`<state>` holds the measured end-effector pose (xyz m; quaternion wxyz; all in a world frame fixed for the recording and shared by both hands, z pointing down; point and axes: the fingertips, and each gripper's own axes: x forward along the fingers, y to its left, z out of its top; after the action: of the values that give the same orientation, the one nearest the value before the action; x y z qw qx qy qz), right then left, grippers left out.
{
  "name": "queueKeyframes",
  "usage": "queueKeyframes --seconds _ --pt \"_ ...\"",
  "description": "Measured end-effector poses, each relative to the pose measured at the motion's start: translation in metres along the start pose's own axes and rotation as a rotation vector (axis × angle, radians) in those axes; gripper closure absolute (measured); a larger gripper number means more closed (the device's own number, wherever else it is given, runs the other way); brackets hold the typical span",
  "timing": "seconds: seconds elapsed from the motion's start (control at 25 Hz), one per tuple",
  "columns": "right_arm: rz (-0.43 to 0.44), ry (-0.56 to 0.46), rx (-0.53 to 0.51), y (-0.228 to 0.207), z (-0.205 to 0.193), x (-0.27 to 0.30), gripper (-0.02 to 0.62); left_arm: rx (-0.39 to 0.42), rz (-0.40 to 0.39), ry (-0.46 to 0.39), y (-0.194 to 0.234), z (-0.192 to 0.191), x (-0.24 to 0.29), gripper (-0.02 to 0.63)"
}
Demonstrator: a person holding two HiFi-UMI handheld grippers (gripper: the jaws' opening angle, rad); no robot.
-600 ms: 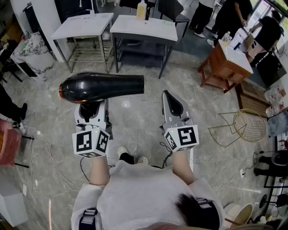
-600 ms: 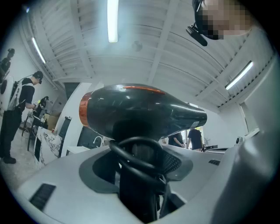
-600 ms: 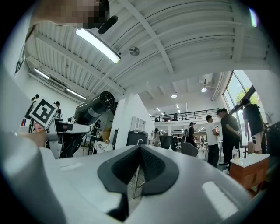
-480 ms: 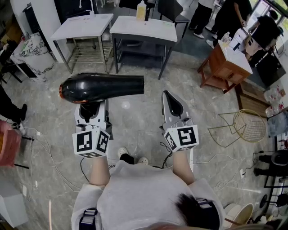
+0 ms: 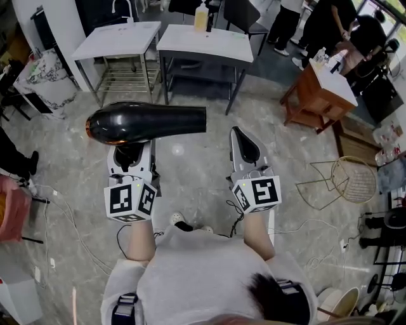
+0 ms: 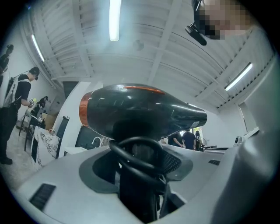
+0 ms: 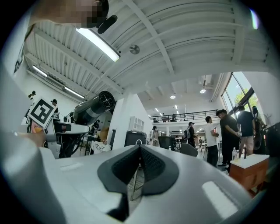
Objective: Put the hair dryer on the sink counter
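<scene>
A glossy black hair dryer (image 5: 146,122) with an orange band at its back end lies crosswise above the floor, nozzle to the right. My left gripper (image 5: 130,151) is shut on its handle, and the left gripper view shows the handle and a cord loop (image 6: 138,159) wedged between the jaws, the body (image 6: 140,109) above them. My right gripper (image 5: 239,136) is beside it to the right, shut and holding nothing; its tips (image 7: 140,153) meet. From the right gripper view the hair dryer (image 7: 89,109) appears at the left. No sink counter is identifiable for certain.
Two white tables (image 5: 203,43) stand ahead, one with a faucet (image 5: 122,7), the other with a yellow bottle (image 5: 201,15). A wooden table (image 5: 320,92) and people are at the right, a wire basket (image 5: 352,179) lower right. Cables (image 5: 63,216) trail on the marble floor.
The whole view has shifted slightly; the hair dryer and both grippers sit a touch lower and rightward in the frame. The grip on the handle is unchanged.
</scene>
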<state>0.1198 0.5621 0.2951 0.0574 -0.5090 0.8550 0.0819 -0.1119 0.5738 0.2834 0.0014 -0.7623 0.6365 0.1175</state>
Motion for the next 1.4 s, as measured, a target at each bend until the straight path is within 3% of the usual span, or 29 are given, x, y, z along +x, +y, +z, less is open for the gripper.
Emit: queueKeyframes --seconds 0.28,0.88,1.4 --pt "-0.022 -0.05 0.03 0.0 -0.008 0.033 0.584 0.005 -0.03 -0.013 0.024 -0.007 0.027 0.339" --pt "-0.028 -0.004 0.039 -0.02 -0.044 0.122 0.584 -0.015 -0.053 0.008 0.064 -0.022 0.114 0.339" --pt "0.025 -0.057 0.037 -0.114 -0.056 0.263 0.584 -0.011 -0.03 -0.024 0.072 -0.038 0.271 0.339"
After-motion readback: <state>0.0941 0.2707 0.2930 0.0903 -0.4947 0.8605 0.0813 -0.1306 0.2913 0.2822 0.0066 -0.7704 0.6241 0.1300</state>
